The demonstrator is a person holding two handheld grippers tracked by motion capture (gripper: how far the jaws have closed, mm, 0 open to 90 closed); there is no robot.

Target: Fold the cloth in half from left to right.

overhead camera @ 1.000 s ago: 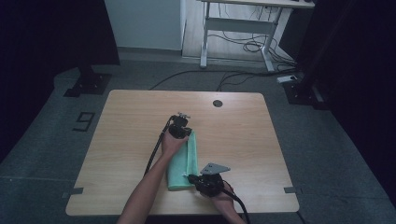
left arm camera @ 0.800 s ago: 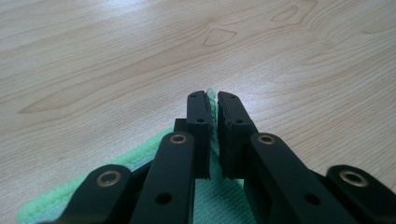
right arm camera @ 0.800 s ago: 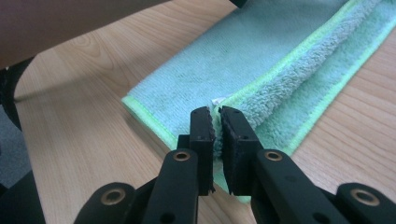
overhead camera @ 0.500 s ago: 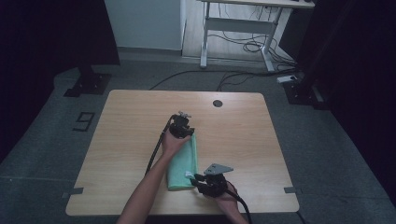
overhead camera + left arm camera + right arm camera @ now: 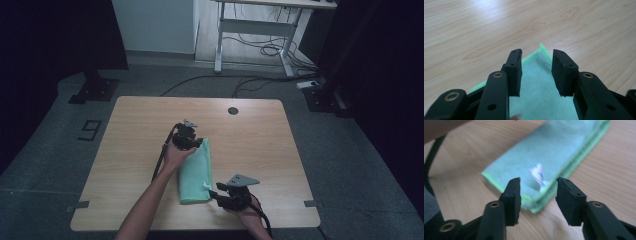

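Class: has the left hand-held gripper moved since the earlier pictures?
Yes. The left hand-held gripper, jaws just opened, has shifted slightly toward the table's left edge, off the green cloth.

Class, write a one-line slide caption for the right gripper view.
Open right gripper poised at a corner of the folded green cloth on the table.

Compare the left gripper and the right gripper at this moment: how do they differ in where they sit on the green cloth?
The left gripper is at the far corner of the folded green cloth, while the right gripper is at the near end, beside the white label. The left gripper looks down on a single corner; the right gripper faces the stacked folded edges. Both have just been opening, and neither gripper pinches the cloth.
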